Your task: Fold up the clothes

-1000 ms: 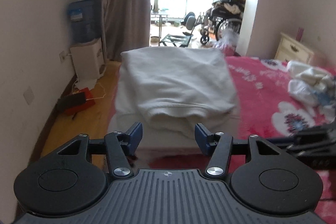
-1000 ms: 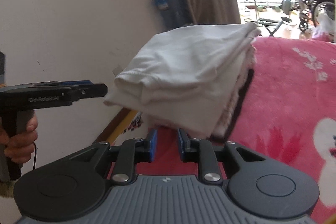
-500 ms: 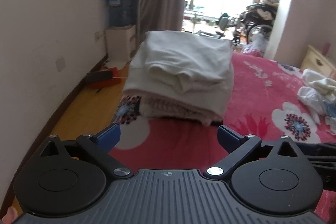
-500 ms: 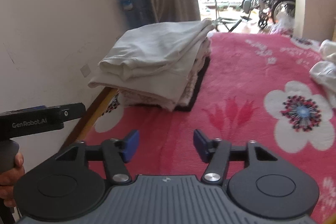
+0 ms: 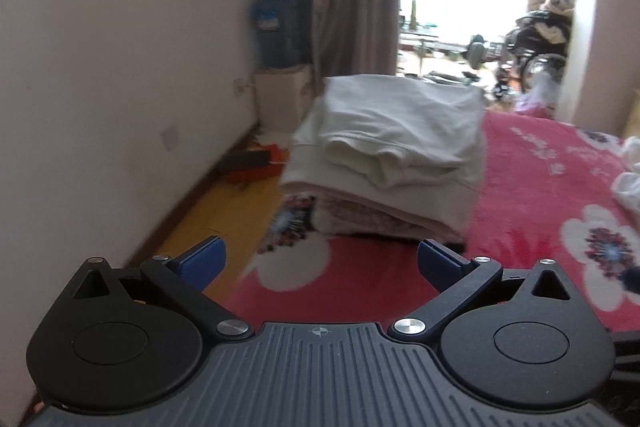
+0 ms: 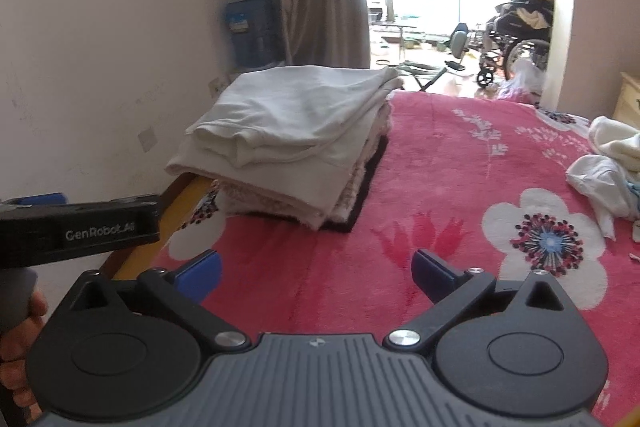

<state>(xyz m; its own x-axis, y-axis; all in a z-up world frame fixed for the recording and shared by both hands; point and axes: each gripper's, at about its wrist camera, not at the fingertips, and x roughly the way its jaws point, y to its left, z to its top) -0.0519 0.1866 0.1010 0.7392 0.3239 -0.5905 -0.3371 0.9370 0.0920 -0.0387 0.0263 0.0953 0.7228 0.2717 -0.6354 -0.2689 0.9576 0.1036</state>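
At the left edge of the bed, close to the wall, a stack of folded clothes sits squared up on the pink flowered blanket. A pale cream garment lies on top with its folded hem facing the cameras; beneath it are pinkish, fluffier layers, and something dark shows at the very bottom. Keeping the pile at the bed's margin looks deliberate: it leaves the broad middle of the blanket bare as a working surface for whatever gets folded next. That next work probably lies at the far right, where a heap of unfolded white garments sits crumpled, well apart from the stack.

Neither tool has hold of anything. The left gripper has its jaws spread as wide as they go, blue pads far apart, with only blanket and the near foot of the stack visible between them; nothing touches the pads. The right gripper is just finishing its opening, jaws swinging out to a similarly wide gap, and only bare blanket shows between them.

Both tools point forward and moderately downward toward the stack from the near side, clear of the cloth. In the right wrist view the left tool's black body juts in from the left, beside the right one and level with it, gripped by the person's hand at the frame edge. The pose reads as a release after setting down a finished piece, so I judge this garment done and the crumpled heap as what remains.
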